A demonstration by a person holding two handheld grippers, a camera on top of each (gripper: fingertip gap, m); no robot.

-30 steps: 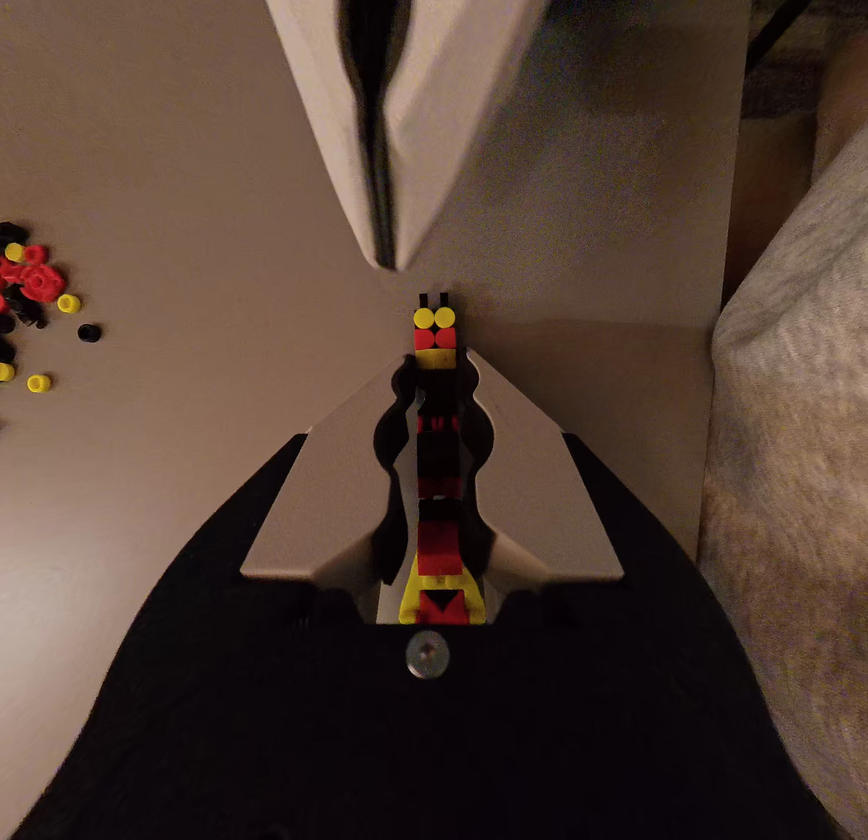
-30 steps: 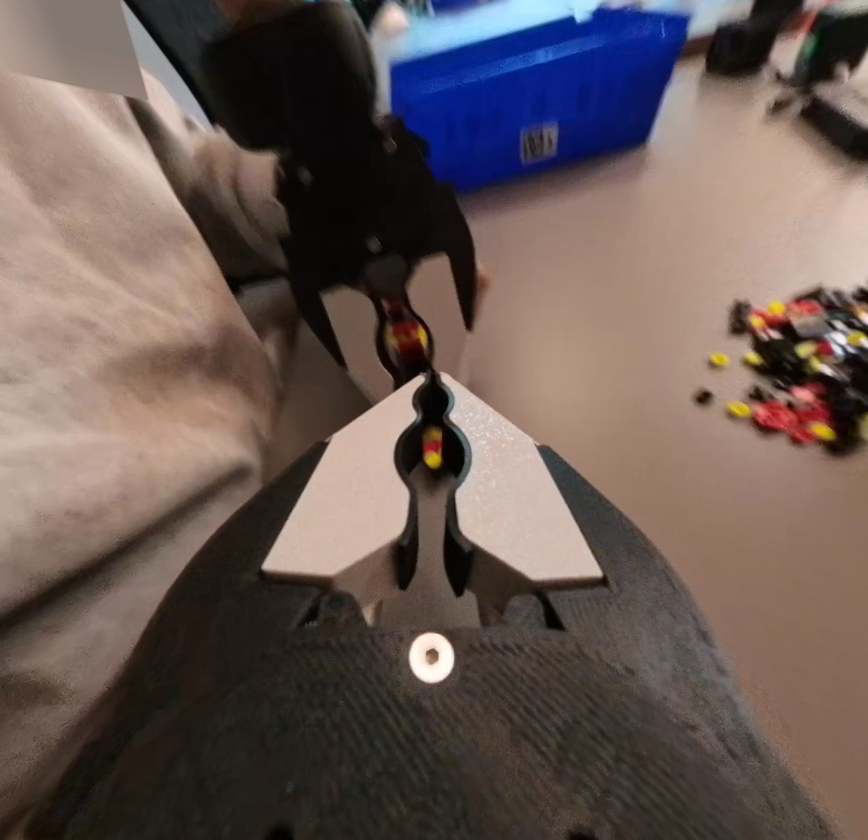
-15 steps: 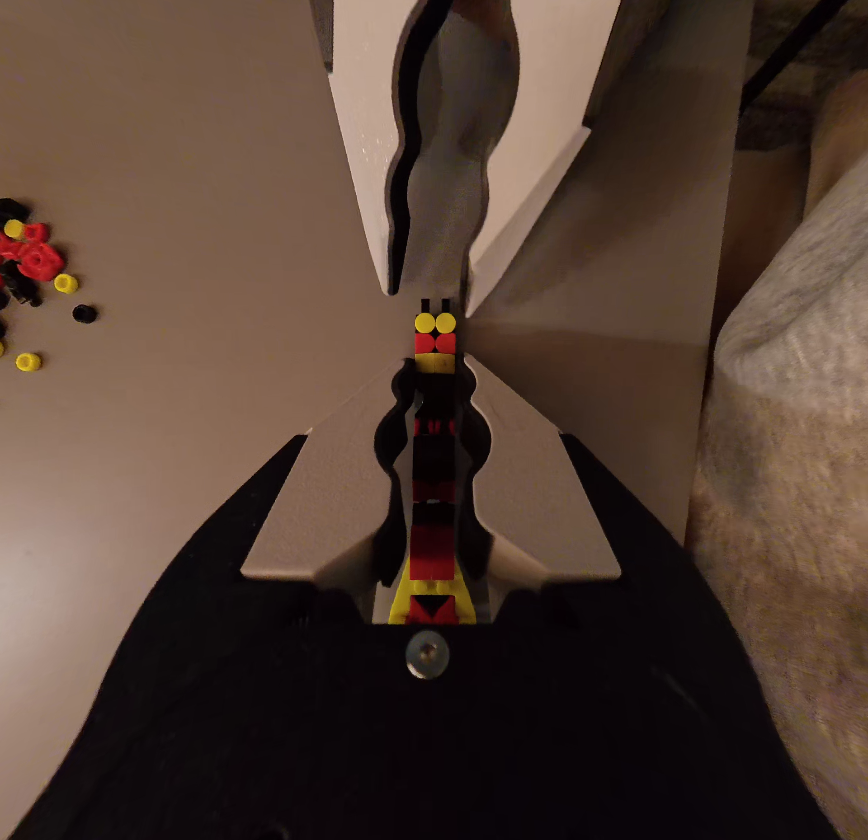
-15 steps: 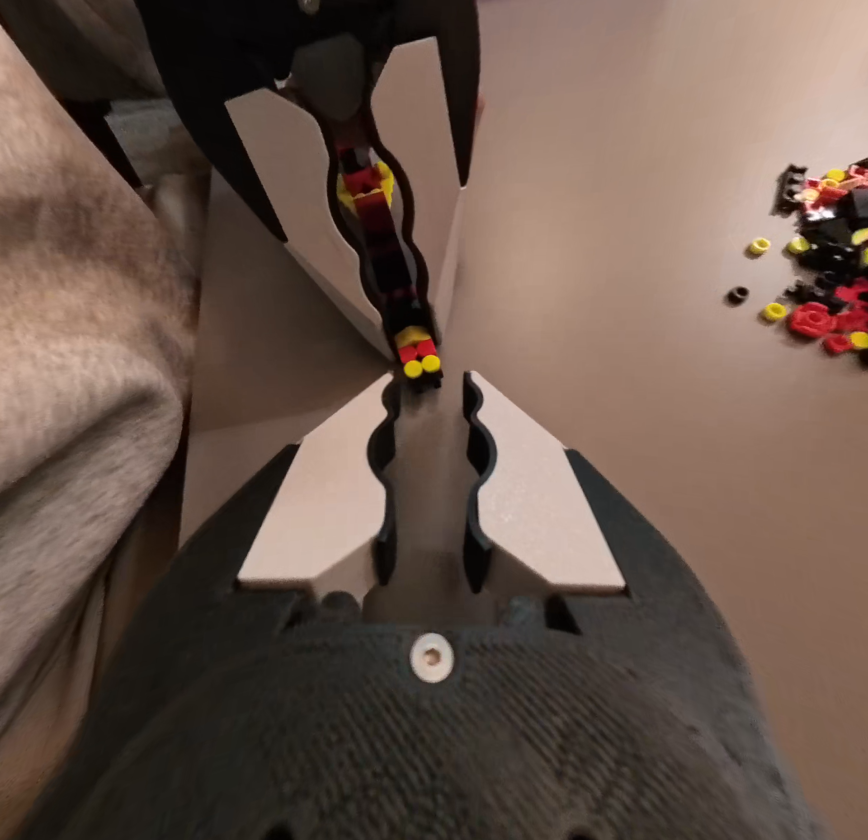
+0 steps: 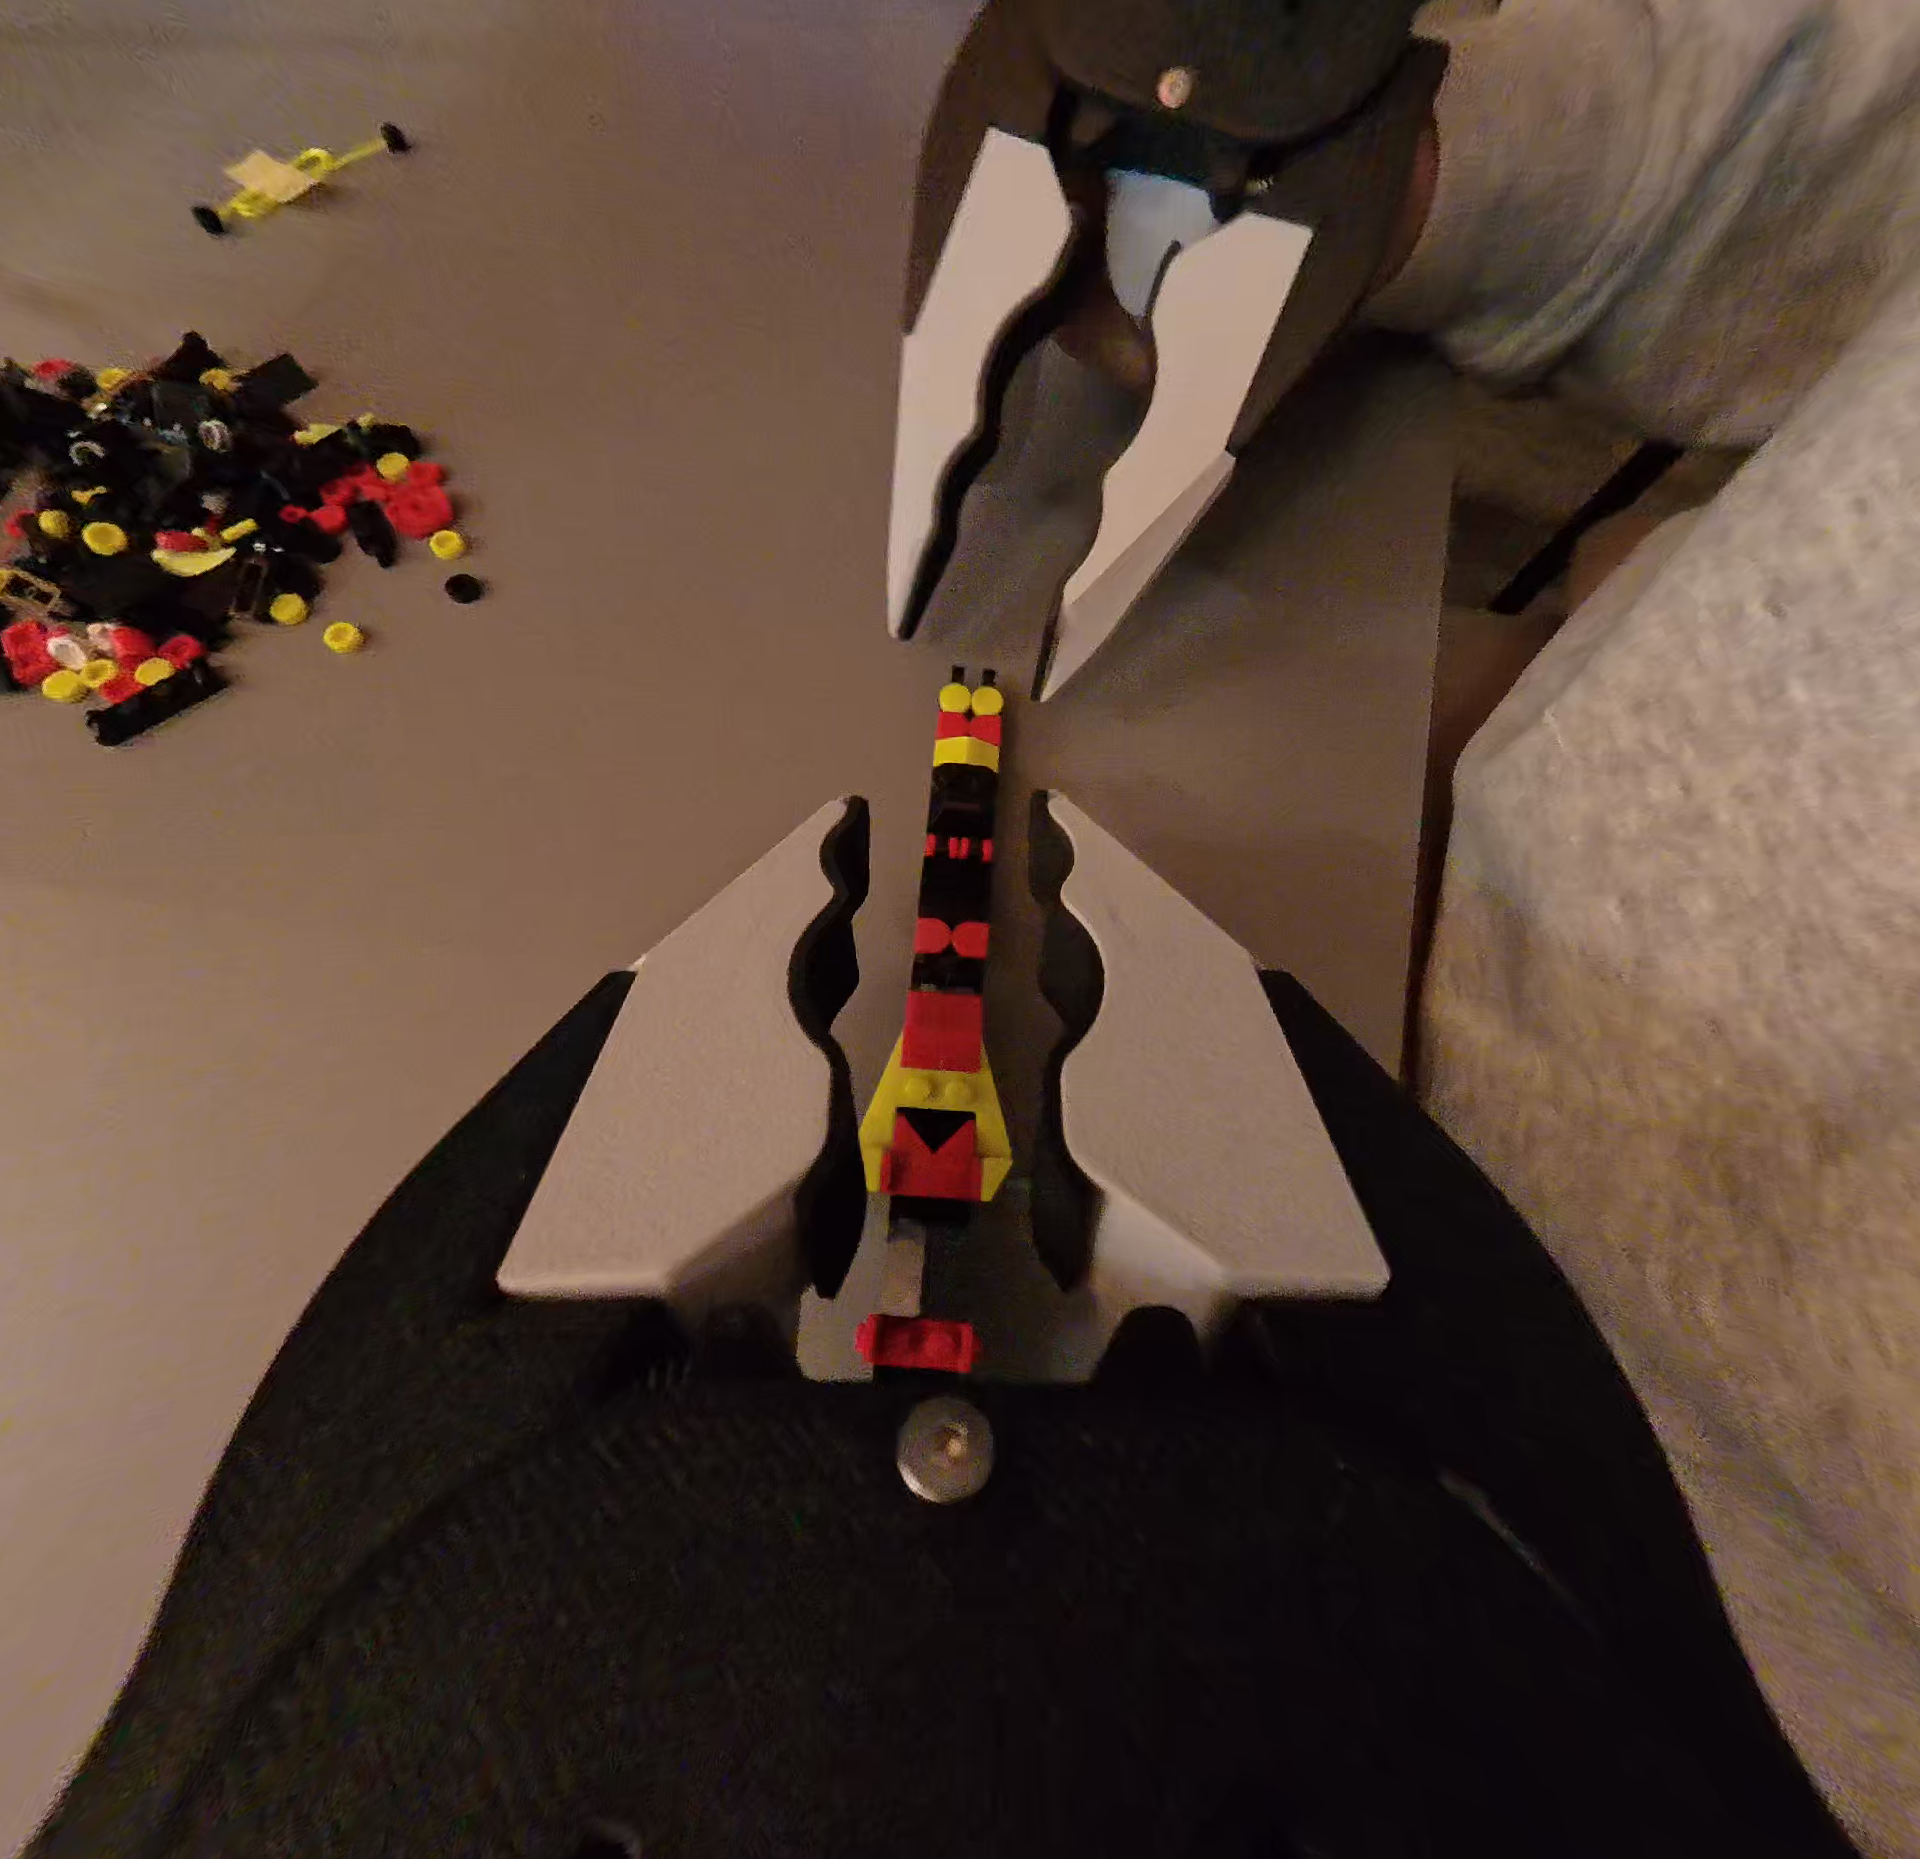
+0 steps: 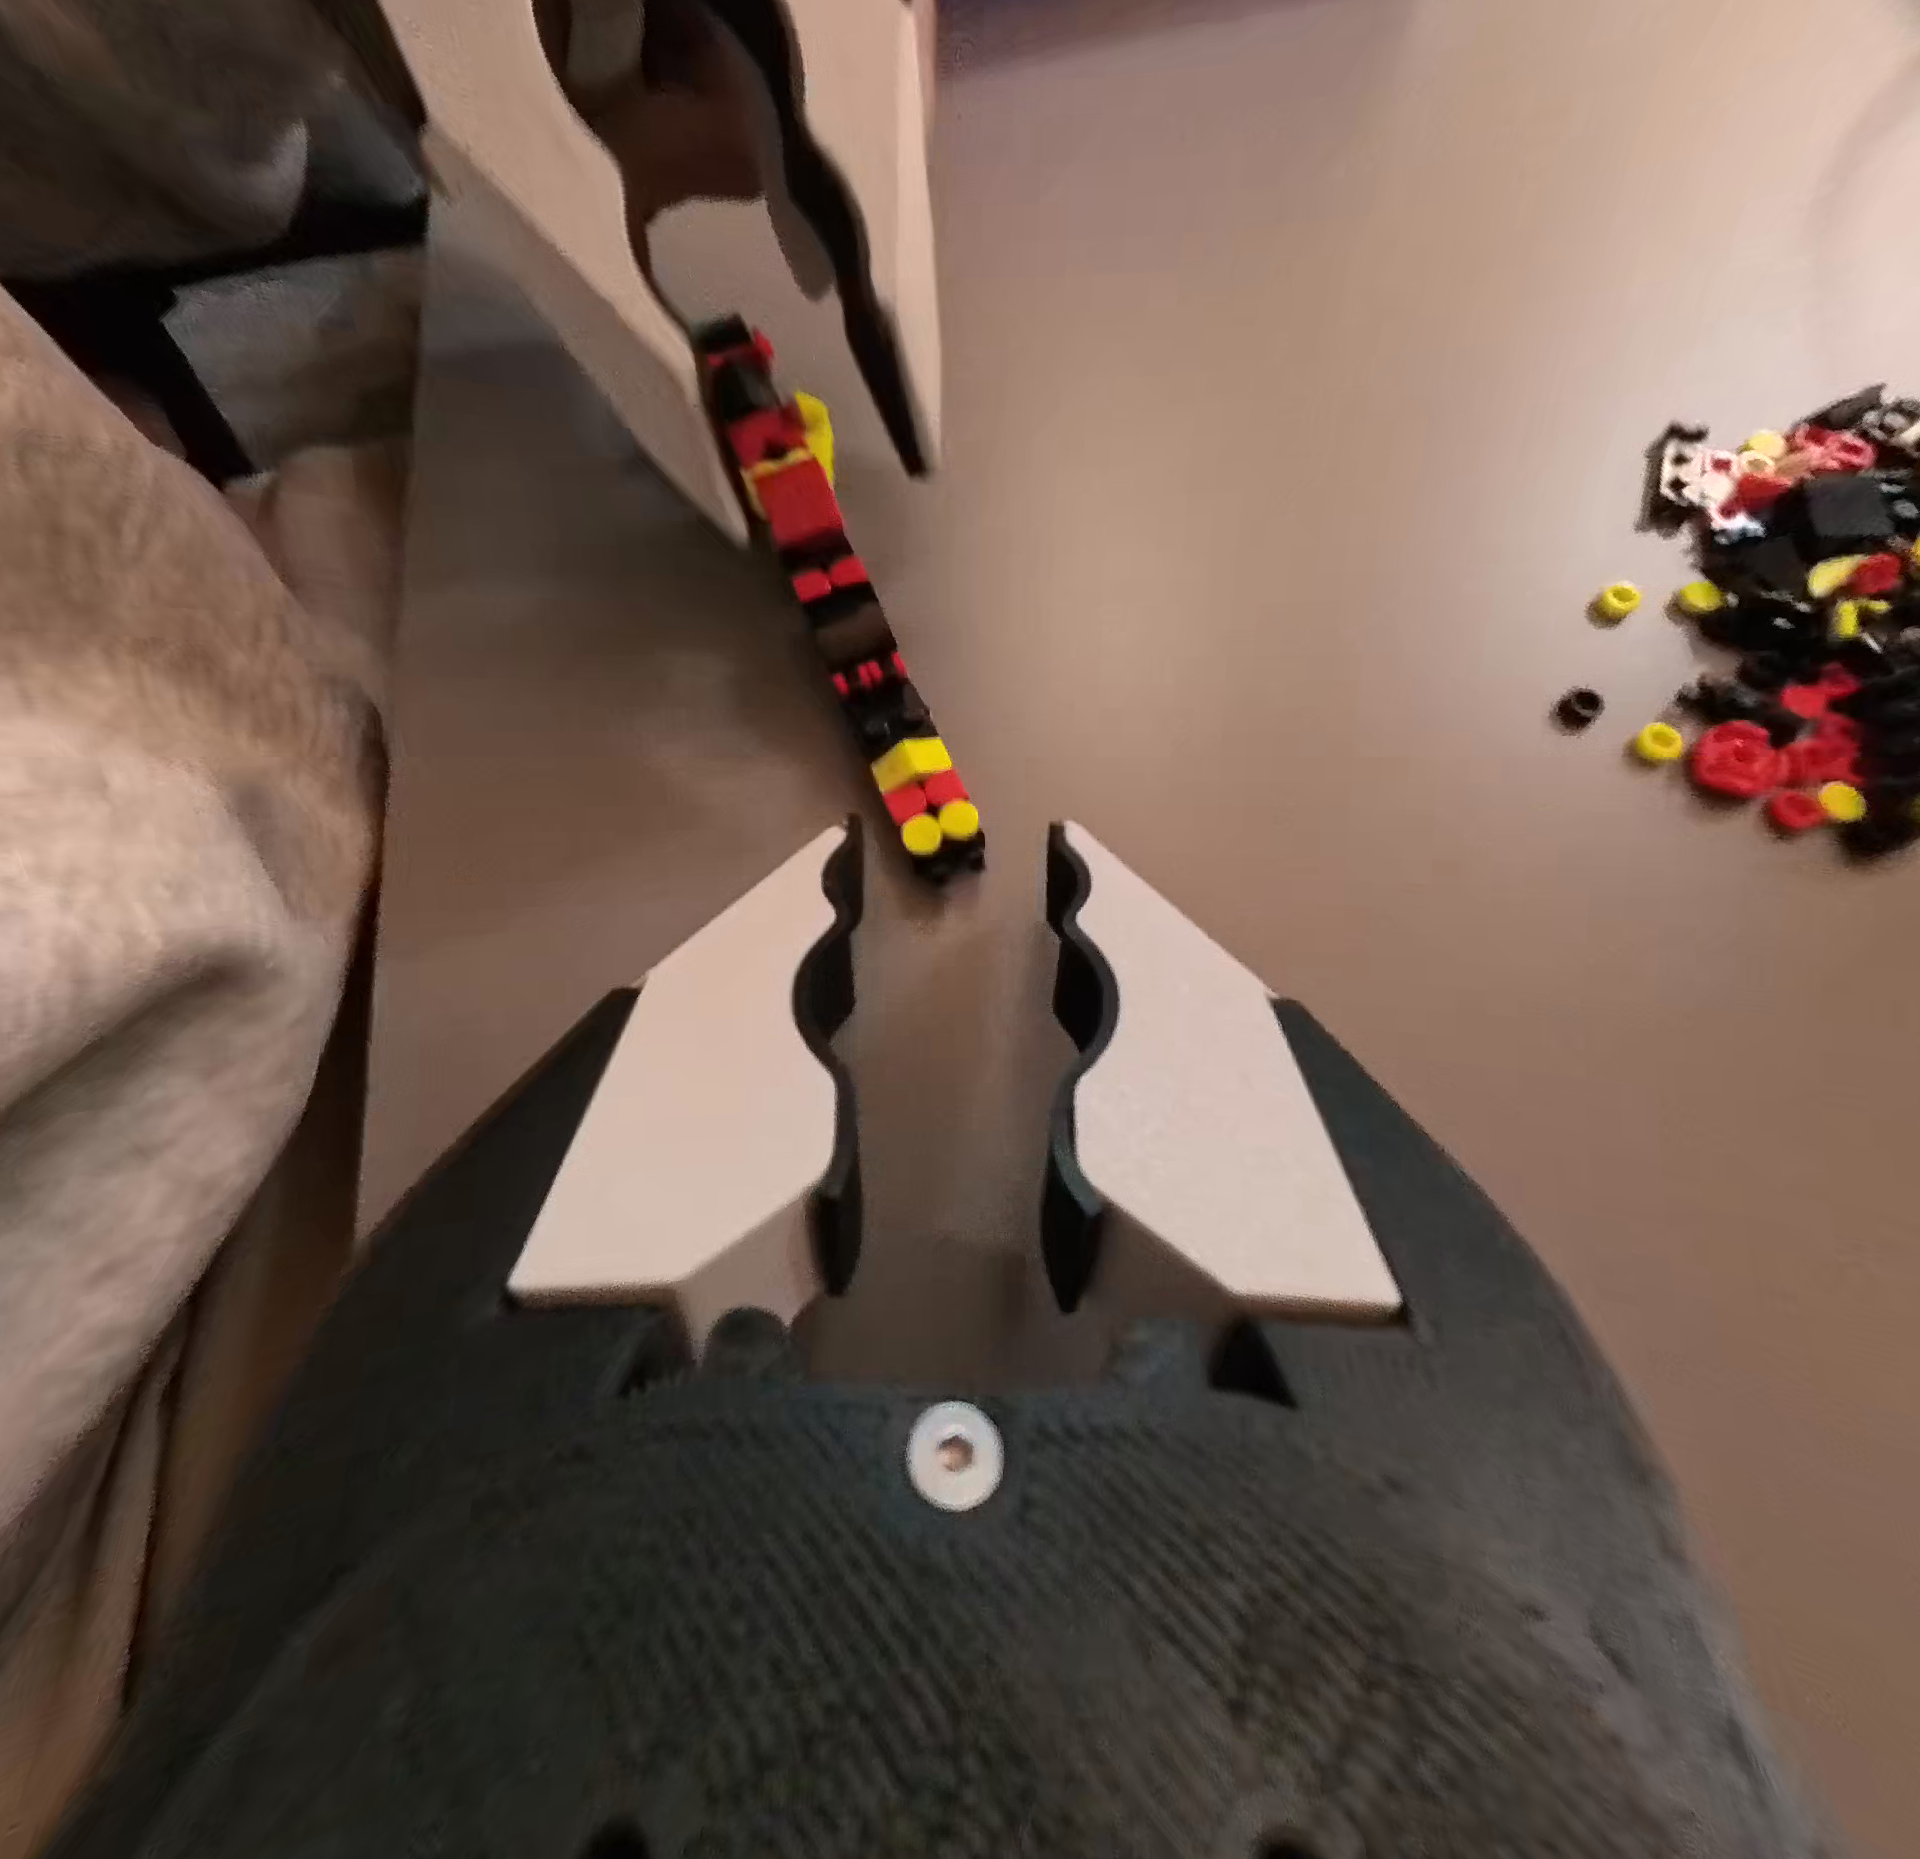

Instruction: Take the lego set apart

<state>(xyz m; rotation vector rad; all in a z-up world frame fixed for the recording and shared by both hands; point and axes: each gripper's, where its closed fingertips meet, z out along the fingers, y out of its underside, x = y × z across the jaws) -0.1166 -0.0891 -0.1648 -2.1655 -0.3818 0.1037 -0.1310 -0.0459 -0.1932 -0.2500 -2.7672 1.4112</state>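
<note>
A long narrow lego model (image 5: 954, 936), black with red and yellow parts, lies on the tan table (image 5: 623, 355). My left gripper (image 5: 951, 799) is open, and the model lies between its fingers without being gripped. The model's yellow-studded tip points at my right gripper (image 5: 977, 661), which is open just beyond it. In the right wrist view the model (image 6: 842, 604) runs from the open left gripper (image 6: 821, 500) to just in front of my open, empty right gripper (image 6: 953, 829).
A pile of loose black, red and yellow pieces (image 5: 187, 531) lies to the left, and it shows at the right of the right wrist view (image 6: 1808, 666). A yellow axle piece (image 5: 281, 178) lies farther back. A person's grey sleeve (image 5: 1714, 874) runs along the table edge (image 5: 1423, 770).
My left gripper has opened and let go of the lego model, which now lies on the table. My right gripper went from shut to open and has drawn back a little.
</note>
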